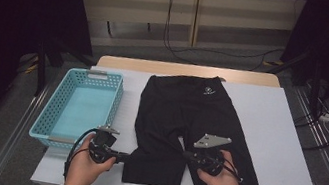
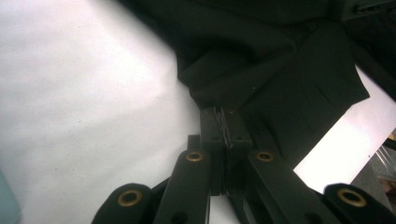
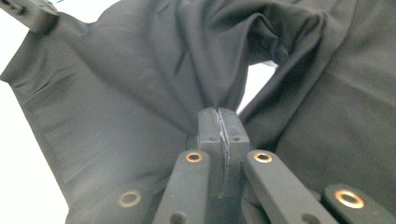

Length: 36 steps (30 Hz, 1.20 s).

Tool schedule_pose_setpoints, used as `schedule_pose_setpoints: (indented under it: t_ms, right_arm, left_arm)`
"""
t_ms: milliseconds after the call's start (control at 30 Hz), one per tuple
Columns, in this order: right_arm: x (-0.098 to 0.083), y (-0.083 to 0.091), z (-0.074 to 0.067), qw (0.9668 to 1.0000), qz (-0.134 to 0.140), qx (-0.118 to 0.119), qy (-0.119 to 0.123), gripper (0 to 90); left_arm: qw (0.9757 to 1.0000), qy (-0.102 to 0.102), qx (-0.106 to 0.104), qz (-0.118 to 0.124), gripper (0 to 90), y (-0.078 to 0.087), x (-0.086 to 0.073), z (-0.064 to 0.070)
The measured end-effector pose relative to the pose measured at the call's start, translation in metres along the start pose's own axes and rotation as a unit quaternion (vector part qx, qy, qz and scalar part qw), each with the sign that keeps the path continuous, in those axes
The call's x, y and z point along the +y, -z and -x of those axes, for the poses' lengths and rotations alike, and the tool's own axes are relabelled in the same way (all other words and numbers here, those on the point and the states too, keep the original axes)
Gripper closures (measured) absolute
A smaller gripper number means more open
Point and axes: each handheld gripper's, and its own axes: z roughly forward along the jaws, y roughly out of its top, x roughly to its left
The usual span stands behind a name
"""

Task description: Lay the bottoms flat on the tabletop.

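The black shorts (image 1: 187,126) lie flat on the white table (image 1: 276,141), waistband at the far edge, legs toward the person; the small white waistband logo is unreadable. The left gripper (image 1: 127,157) pinches the left leg's outer hem, and the right gripper (image 1: 186,154) pinches fabric near the crotch.

Left tool (image 1: 127,157): held in the left hand (image 1: 85,165), pointing level toward the person's right, jaws fully closed. Right tool (image 1: 186,154): held in the right hand (image 1: 224,179), pointing toward the person's left, jaws fully closed (grey three-cornered plate uppermost). Both forearms enter from the bottom edge.
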Motion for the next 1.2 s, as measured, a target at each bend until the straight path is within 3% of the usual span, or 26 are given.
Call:
schedule_pose_setpoints:
  t_ms: [133, 333, 467, 667, 867, 1033, 1200]
  right_arm:
    - [0.0, -0.003, -0.002, 0.9999, -0.007, -0.009, 0.009, 90.0]
    - [0.002, -0.014, -0.007, 0.9997, -0.014, 0.004, 0.019, 89.8]
    - [0.005, -0.019, -0.009, 0.9993, -0.012, 0.0, 0.035, 90.0]
    - [0.009, -0.022, -0.016, 0.9986, -0.011, 0.02, 0.048, 90.0]
    - [0.007, -0.022, -0.015, 0.9981, -0.017, 0.003, 0.059, 90.0]
    - [0.008, -0.016, -0.018, 0.9971, 0.009, 0.005, 0.075, 78.8]
    - [0.007, -0.014, -0.033, 0.9933, 0.02, 0.063, 0.095, 60.2]
  left_arm:
    - [1.0, 0.0, -0.003, -0.001, 89.4, 0.001, -0.001, 0.003]
    - [1.0, 0.006, -0.002, 0.002, 89.4, 0.007, -0.007, 0.0]
    - [0.9999, 0.012, 0.001, 0.007, 89.3, 0.01, -0.01, -0.002]
    - [0.9998, 0.017, 0.004, 0.012, 89.3, 0.013, -0.011, -0.004]
    - [0.9998, 0.018, 0.003, 0.009, 89.2, 0.01, -0.011, -0.005]
    - [0.9996, 0.02, 0.006, 0.02, 89.2, 0.008, -0.011, -0.005]
    - [0.9996, 0.016, 0.011, 0.018, 89.2, 0.006, -0.01, -0.006]
